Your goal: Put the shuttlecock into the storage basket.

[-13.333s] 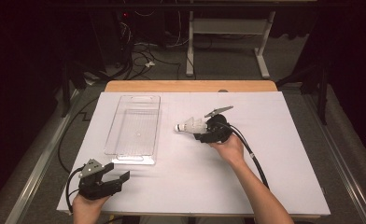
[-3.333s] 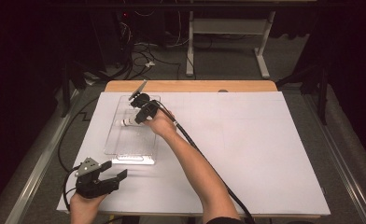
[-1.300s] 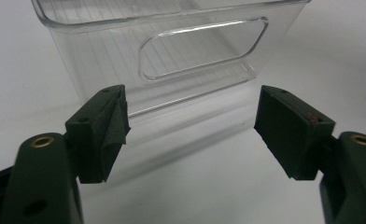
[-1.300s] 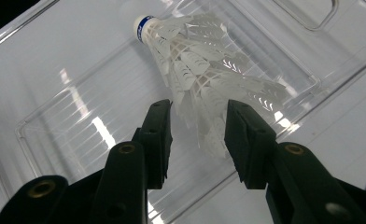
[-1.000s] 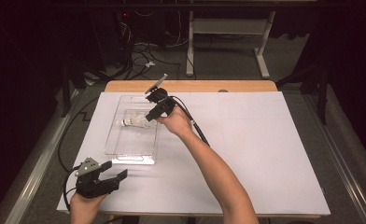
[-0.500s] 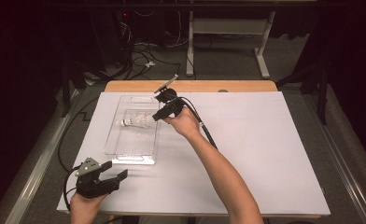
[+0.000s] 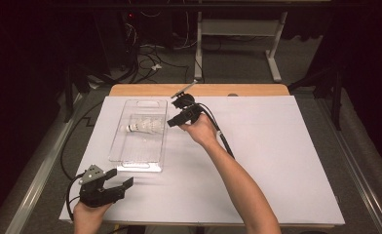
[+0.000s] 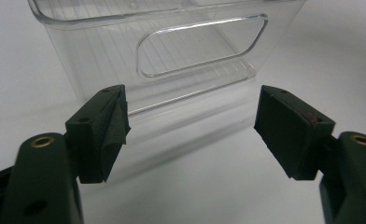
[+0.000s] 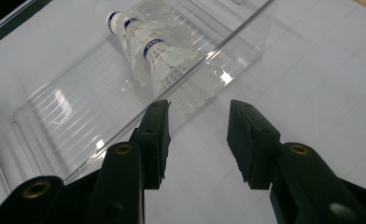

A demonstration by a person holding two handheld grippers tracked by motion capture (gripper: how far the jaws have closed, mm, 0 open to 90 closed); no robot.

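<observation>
A nested stack of white shuttlecocks [image 7: 143,127] with blue bands lies on its side in the far half of a clear plastic bin [image 7: 138,161], cork ends pointing left. My right gripper [image 7: 171,121] hovers just outside the bin's right wall, open, with nothing between its jaws. In the right gripper view the right gripper [image 9: 197,140] looks across the bin's wall [image 9: 69,126] at the shuttlecocks [image 9: 158,58]. My left gripper [image 7: 121,179] rests near the table's front left, open and empty. In the left gripper view the left gripper [image 8: 190,133] faces the bin's near end wall [image 8: 102,60] with its cut-out handle.
White paper [image 7: 276,161] covers the table, with a wooden strip [image 7: 257,90] bare along the far edge. The right gripper's cable [image 7: 225,144] trails along the forearm. Beyond the table are desk legs and loose cables on the floor [image 7: 150,63].
My right gripper has drawn back to the right, from over the bin to just beside its right wall. The shuttlecocks stay in the bin. The left hand has kept still.
</observation>
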